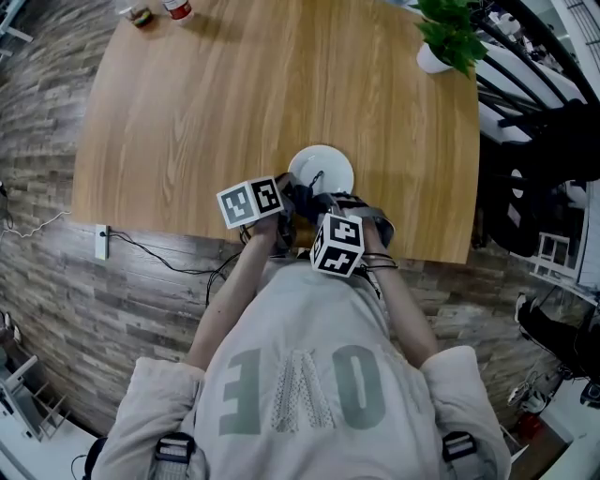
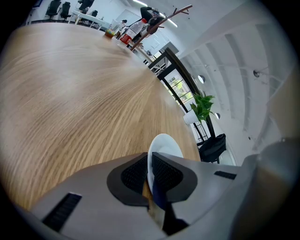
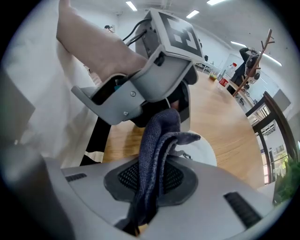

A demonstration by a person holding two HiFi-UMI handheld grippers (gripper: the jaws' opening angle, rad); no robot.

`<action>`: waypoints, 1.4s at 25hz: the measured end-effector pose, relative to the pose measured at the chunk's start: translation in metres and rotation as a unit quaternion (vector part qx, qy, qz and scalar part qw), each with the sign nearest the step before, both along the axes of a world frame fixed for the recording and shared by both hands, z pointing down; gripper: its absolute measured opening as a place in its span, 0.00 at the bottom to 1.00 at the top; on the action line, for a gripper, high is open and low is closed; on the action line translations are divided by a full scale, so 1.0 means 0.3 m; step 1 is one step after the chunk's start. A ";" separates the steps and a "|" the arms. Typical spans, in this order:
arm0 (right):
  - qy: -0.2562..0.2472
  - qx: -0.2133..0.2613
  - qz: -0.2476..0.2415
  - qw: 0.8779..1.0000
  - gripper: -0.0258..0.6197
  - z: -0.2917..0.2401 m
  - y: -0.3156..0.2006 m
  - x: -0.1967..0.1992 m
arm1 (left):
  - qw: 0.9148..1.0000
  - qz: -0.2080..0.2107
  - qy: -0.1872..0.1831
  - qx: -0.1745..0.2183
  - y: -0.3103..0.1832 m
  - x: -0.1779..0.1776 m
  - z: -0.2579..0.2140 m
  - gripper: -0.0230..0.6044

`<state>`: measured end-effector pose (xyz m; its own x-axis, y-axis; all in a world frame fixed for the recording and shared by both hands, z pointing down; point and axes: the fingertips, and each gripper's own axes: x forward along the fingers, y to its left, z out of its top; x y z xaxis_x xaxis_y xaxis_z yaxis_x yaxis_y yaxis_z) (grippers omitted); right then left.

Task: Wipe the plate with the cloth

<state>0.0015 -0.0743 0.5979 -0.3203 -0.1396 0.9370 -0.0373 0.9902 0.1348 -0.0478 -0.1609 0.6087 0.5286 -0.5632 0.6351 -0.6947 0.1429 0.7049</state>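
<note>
A small white plate (image 1: 323,167) is held above the near edge of the wooden table (image 1: 234,103). My left gripper (image 2: 150,174) is shut on the plate's (image 2: 165,146) rim, seen edge-on between its pads. My right gripper (image 3: 152,176) is shut on a dark blue-grey cloth (image 3: 157,154), which stands up out of the jaws and folds over. In the right gripper view the left gripper's (image 3: 140,89) body hangs just beyond the cloth, and the plate (image 3: 202,151) shows white behind it. In the head view both marker cubes sit close together just below the plate.
A potted green plant (image 1: 448,36) stands at the table's far right corner. Small jars (image 1: 176,9) sit at the far left edge. Dark chairs (image 1: 544,131) crowd the right side. A cable and socket (image 1: 101,241) lie on the wood-pattern floor at left.
</note>
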 end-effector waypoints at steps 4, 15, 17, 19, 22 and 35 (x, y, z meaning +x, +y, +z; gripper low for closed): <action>-0.009 -0.004 0.005 1.000 0.13 -0.012 0.008 0.003 | 1.000 0.000 0.000 0.000 0.001 0.003 -0.001 0.09; -0.035 0.053 0.137 0.989 0.13 -0.086 -0.342 0.030 | 1.000 0.000 0.007 0.000 -0.001 0.009 0.002 0.10; -0.038 0.056 0.143 0.987 0.13 -0.088 -0.379 0.008 | 1.000 -0.003 0.015 0.006 -0.003 0.012 -0.007 0.10; -0.033 0.061 0.135 0.988 0.13 -0.084 -0.395 -0.014 | 1.000 -0.007 0.019 0.016 -0.003 0.000 -0.025 0.18; -0.019 0.068 0.115 0.991 0.13 -0.071 -0.398 -0.036 | 0.999 -0.018 0.009 0.033 -0.005 -0.054 -0.056 0.24; 0.013 0.048 0.016 0.999 0.13 -0.016 -0.224 -0.099 | 0.994 -0.101 -0.025 0.028 0.007 -0.268 -0.024 0.24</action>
